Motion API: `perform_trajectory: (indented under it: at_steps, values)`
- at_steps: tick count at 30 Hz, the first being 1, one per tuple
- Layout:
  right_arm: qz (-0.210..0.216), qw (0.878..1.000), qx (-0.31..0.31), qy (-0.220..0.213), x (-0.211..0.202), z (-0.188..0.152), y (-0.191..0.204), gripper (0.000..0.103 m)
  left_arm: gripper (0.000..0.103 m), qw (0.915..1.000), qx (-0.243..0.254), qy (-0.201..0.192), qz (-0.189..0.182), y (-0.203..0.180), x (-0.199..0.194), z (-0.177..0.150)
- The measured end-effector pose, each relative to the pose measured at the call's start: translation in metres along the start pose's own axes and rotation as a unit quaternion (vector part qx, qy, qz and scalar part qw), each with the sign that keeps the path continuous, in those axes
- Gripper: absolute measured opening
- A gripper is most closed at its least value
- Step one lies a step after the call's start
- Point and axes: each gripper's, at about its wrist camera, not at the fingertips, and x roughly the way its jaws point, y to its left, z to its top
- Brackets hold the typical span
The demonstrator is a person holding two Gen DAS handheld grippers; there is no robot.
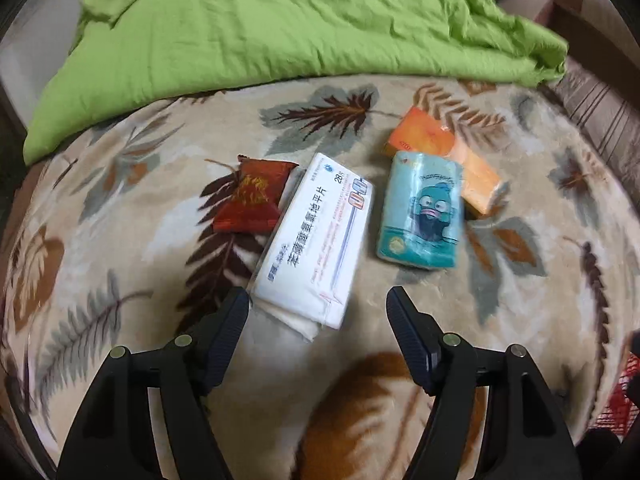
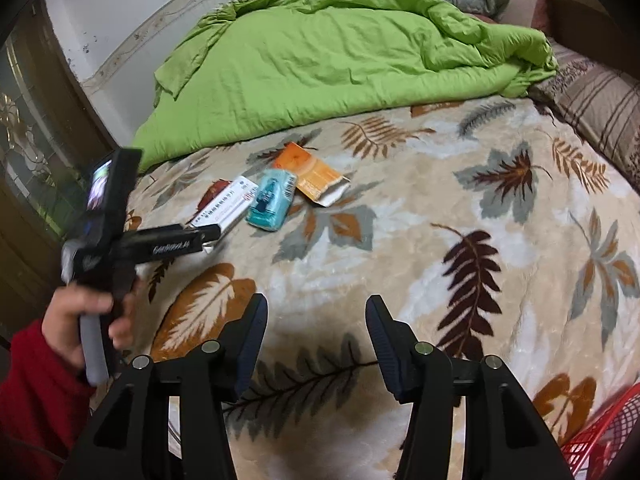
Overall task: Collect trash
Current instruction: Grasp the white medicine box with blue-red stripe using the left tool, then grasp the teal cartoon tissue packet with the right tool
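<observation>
Trash lies clustered on the leaf-print blanket [image 1: 520, 184] ahead of the left gripper [image 1: 318, 312], jaws apart and empty, white medicine box [image 1: 316, 240] just beyond its left finger, teal tissue pack [image 1: 420, 212] farther right; right gripper [image 2: 316, 320], likewise spread and empty, hangs over bare blanket, red basket [image 2: 600, 440] at its right edge.

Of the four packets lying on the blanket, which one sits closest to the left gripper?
The white medicine box with blue print: its near end lies just ahead of the open left gripper. The red pouch, teal pack and orange box lie farther off.
</observation>
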Motion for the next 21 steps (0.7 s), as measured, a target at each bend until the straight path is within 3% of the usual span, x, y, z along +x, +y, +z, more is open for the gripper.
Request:
perform_trajectory:
  at_steps: [5,8,14,18,21]
  values:
    - [-0.002,1.0,0.004,0.006,0.003,0.0,-0.008,0.055,0.071,0.9991,0.014,0.019,0.034,-0.003,0.031,0.014]
    - [0.001,1.0,0.001,0.007,0.005,0.003,-0.007,0.055,0.071,0.9991,-0.002,0.002,0.043,-0.001,0.034,0.016]
    - [0.033,0.999,-0.018,0.013,0.019,0.024,0.006,0.055,0.065,0.9982,-0.052,-0.022,0.021,0.003,0.011,0.001]
    - [0.068,0.997,-0.025,0.035,0.054,0.051,0.018,0.055,0.064,0.9953,-0.093,-0.024,0.004,0.008,-0.017,-0.025]
    - [0.077,0.996,-0.026,0.048,0.084,0.068,0.026,0.055,0.064,0.9928,-0.116,-0.027,0.012,0.009,-0.034,-0.05]
